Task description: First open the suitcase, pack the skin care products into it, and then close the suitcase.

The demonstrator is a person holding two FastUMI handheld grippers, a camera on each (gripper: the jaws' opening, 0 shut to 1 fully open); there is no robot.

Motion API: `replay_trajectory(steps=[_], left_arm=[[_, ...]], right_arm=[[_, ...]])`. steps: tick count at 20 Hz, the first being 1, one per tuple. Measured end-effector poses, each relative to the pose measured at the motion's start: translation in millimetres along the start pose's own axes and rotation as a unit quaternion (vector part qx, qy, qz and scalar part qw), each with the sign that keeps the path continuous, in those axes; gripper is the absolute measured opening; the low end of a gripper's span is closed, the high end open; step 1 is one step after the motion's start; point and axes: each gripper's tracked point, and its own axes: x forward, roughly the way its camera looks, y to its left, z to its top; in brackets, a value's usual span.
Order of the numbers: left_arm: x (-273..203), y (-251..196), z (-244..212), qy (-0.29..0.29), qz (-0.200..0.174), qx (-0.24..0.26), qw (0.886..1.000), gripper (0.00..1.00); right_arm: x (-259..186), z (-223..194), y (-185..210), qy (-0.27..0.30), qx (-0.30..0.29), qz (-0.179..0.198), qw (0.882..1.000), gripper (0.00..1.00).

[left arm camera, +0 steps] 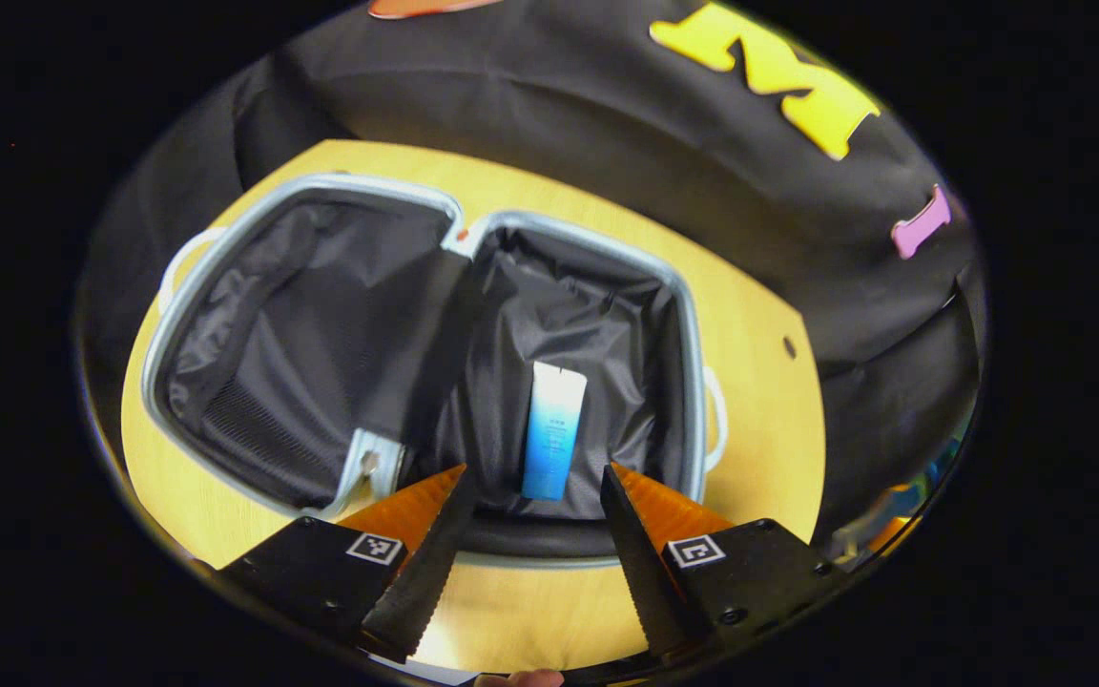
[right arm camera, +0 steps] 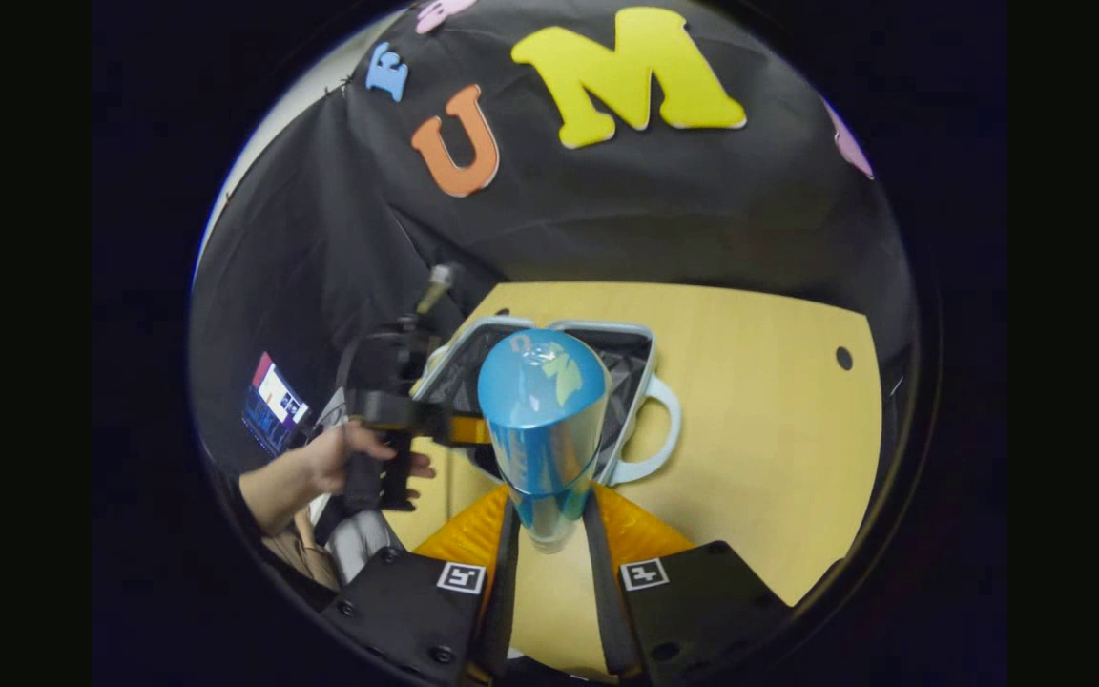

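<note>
The suitcase [left arm camera: 416, 353] lies open on the tabletop [left arm camera: 759, 382], both halves lined in black. One tube [left arm camera: 554, 429] already rests in the right half, its long axis running away from the left gripper [left arm camera: 532, 482], whose fingers are spread apart and empty just above the case's near edge.

The right gripper [right arm camera: 549, 510] is clamped on a blue bottle [right arm camera: 542, 420], held with its long axis pointing forward along the fingers. In the right gripper view, the suitcase lies directly ahead and beyond the bottle. The right hand's load must travel forward and down into the case.
</note>
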Motion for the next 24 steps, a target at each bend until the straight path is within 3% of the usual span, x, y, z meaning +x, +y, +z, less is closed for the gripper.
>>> replay_trajectory(steps=[1, 2, 3, 8, 10, 14, 18, 23, 24], left_arm=[[-19, -1, 3, -0.041, -0.003, -0.001, 0.999, 0.85], [-40, 1, 1, -0.078, 0.001, 0.006, 0.997, 0.97], [-60, 5, -1, -0.11, 0.01, 0.018, 0.994, 0.86], [-138, 11, -44, -0.208, 0.029, 0.033, 0.977, 0.9], [-161, 17, -56, -0.23, 0.042, 0.022, 0.972, 0.99], [-187, 44, -79, -0.234, 0.071, 0.001, 0.97, 0.99], [-204, 63, -82, -0.244, 0.082, -0.027, 0.966, 0.98], [-218, 72, -68, -0.261, 0.084, -0.029, 0.961, 0.99], [-216, 74, -65, -0.259, 0.086, -0.024, 0.962, 0.99]], right_arm=[[21, -1, 1, 0.026, 0.01, 0.0, 1.0, 0.34], [43, -2, 1, 0.051, 0.021, -0.007, 0.998, 0.35], [64, -3, -2, 0.072, 0.021, -0.019, 0.997, 0.32], [155, -3, -12, 0.152, 0.038, -0.072, 0.985, 0.34], [182, -11, -22, 0.187, 0.067, -0.103, 0.975, 0.34], [208, -32, -35, 0.24, 0.135, -0.147, 0.95, 0.35], [220, -34, -47, 0.25, 0.21, -0.181, 0.928, 0.35], [224, -39, -47, 0.246, 0.2, -0.194, 0.928, 0.32], [221, -38, -46, 0.241, 0.2, -0.191, 0.93, 0.36]])
